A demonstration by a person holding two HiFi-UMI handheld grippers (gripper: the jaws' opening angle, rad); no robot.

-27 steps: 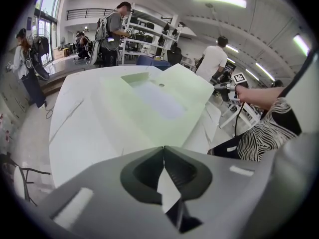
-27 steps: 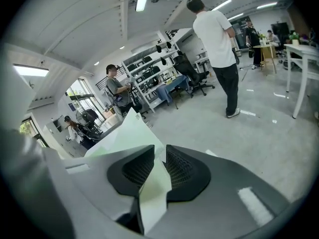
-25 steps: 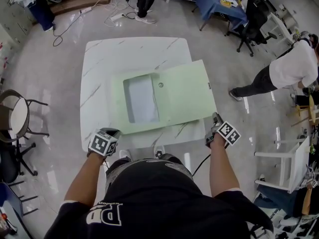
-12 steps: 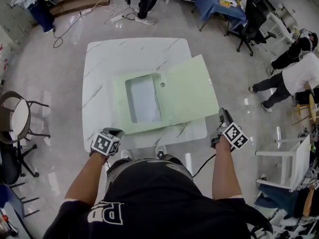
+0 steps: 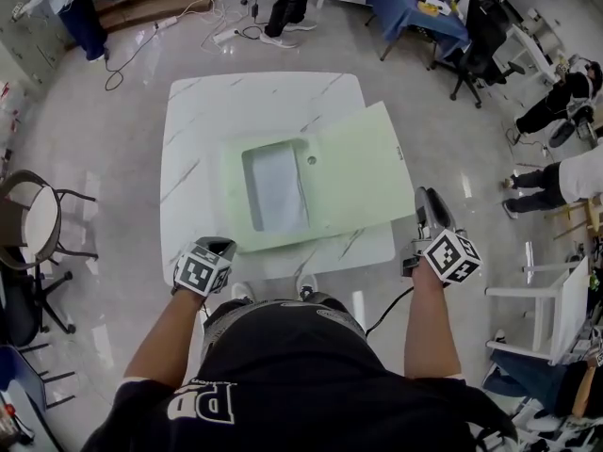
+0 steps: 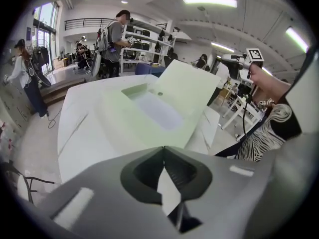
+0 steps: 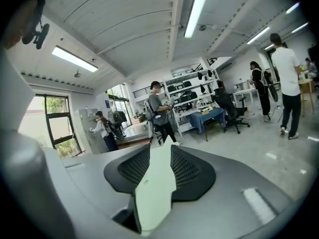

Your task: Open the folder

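Folder (image 5: 325, 201): pale green, rectangular, lying mid-table (image 5: 203, 121), long axis L–R in head view. Left part flat on the top, w/ greyish rounded-corner window (image 5: 275, 188) and small round stud (image 5: 311, 160) beside it. Cover (image 5: 367, 177): tilted up about a fold line running near-to-far, free edge raised on the right. Right gripper (image 7: 160, 154): clamped on cover's free corner, pale green sheet filling the gap between both pads (image 7: 134, 169) and poking past the tips; jaws just been opening a little, w/ sheet between them nonetheless. Positioned just off cover's right edge; folder thus inboard, to that gripper's left. Left gripper (image 6: 162, 149): clenched, tips meeting, nothing between; hovering at near table edge, short of folder's near-left corner, not touching. Nearer hand to working edge = right. Judged next step: carry free edge up and over toward the left, across the fold line; keep pull square to that line to avoid dragging the flat part. Mat'l, folder: thin, stiff, matte sheet by the look, prob. plastic or card. Table top: glossy white w/ grey marble veins, rounded corners, so prob. low friction. Pads: black, fine ribbed mesh. Gripper bodies: smooth grey.
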